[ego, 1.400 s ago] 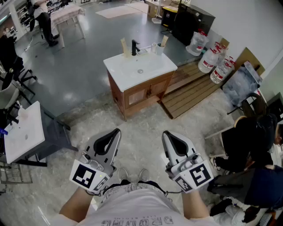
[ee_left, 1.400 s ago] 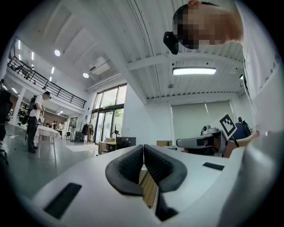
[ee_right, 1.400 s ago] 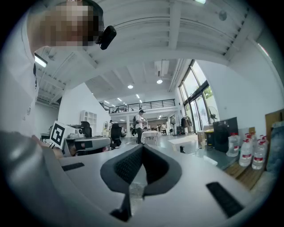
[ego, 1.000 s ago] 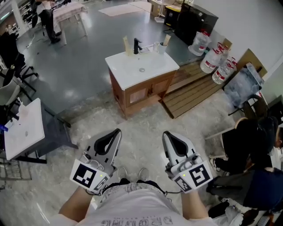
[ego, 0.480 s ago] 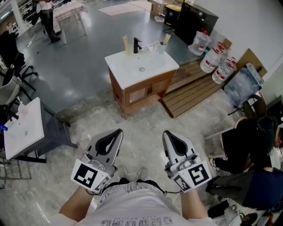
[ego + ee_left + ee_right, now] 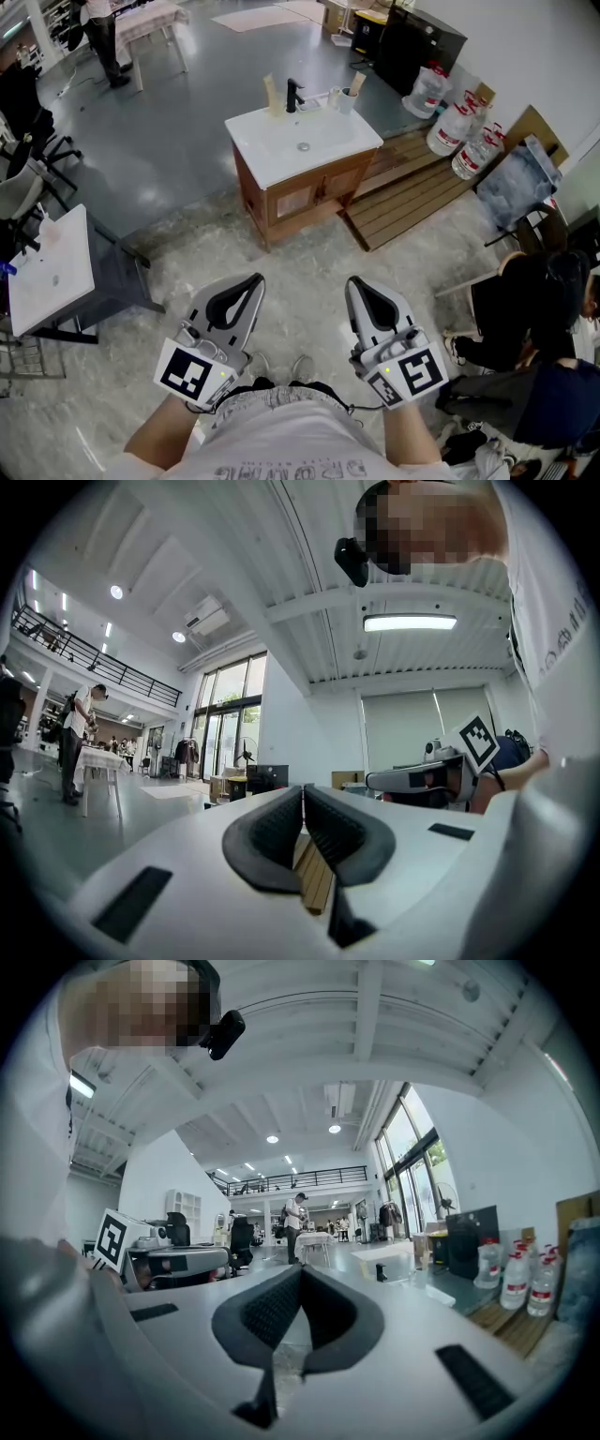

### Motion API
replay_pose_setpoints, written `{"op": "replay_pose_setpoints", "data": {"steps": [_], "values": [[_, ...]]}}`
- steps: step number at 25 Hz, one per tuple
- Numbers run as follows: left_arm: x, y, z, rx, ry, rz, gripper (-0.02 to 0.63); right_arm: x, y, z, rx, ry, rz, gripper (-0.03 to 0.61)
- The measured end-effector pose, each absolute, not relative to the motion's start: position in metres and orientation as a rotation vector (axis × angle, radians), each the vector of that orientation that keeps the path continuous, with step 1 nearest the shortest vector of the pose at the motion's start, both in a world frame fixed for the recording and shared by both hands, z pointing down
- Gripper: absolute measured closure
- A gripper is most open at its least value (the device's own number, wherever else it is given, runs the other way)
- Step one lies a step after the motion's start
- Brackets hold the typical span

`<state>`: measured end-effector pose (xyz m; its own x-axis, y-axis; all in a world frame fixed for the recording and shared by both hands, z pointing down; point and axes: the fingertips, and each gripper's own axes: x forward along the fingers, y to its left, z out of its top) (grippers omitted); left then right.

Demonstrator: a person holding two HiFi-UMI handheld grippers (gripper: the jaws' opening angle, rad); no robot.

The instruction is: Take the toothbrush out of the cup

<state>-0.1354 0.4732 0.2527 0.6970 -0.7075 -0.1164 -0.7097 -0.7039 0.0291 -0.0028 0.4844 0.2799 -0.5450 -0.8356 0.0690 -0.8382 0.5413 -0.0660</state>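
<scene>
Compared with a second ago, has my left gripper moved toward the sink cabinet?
No. The left gripper stays as far short of the sink cabinet as before; both only slid slightly right together in the head view.

Bright, even daylight fills the hall; ceiling lamps glare, and both gripper views bend strongly toward dark, vignetted edges.
</scene>
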Motion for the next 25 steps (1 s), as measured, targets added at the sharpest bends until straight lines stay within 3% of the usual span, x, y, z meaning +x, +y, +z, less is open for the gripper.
{"op": "replay_pose_setpoints", "data": {"steps": [17, 25], "values": [[-0.1361, 0.4699, 0.2553, -2.888, 1.185, 0.182, 0.568, -0.0057, 0.4798, 0.2832, 1.488, -2.716, 0.146, 0.569], [-0.1380, 0.4692, 0.2532, -2.884, 1.181, 0.184, 0.547, -0.0073, 0.4788, 0.2806, 1.492, -2.724, 0.167, 0.528]]}}
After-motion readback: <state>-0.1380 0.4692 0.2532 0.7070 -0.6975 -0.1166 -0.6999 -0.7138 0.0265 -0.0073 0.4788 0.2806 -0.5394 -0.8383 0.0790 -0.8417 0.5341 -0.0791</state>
